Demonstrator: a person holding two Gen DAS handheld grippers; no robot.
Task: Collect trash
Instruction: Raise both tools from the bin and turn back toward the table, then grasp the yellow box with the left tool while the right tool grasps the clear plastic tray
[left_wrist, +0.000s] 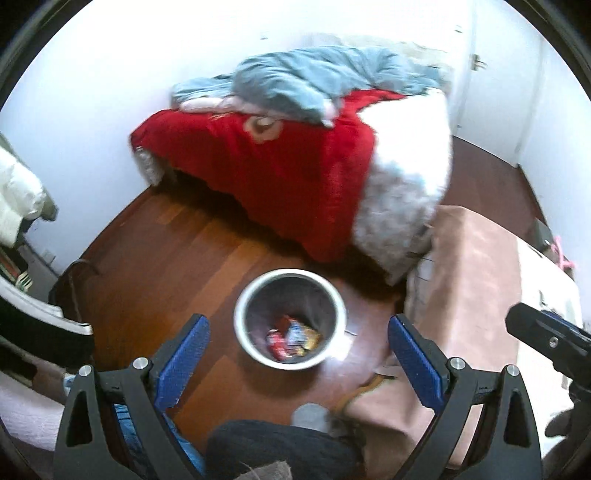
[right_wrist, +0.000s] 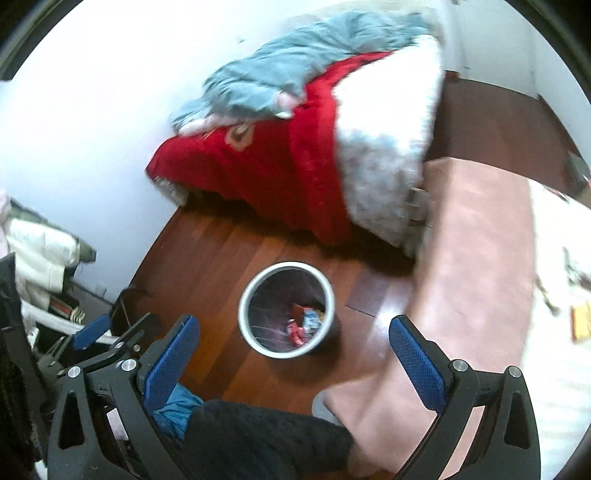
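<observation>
Wooden floor (left_wrist: 177, 280): bin (left_wrist: 291, 318) holds wrappers (left_wrist: 293, 338)

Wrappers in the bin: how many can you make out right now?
3, roughly. In the trash bin, a red wrapper lies low at the left, a blue-white one sits mid-pile, and a yellow one lies at the right. They overlap and blur; more may be hidden underneath.

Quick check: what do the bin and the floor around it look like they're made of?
Bin: likely metal, with a pale glossy rim and dark inner wall, wrappers inside. Floor: reddish-brown wood boards, polished, with plank seams and glare patches visible.
</observation>
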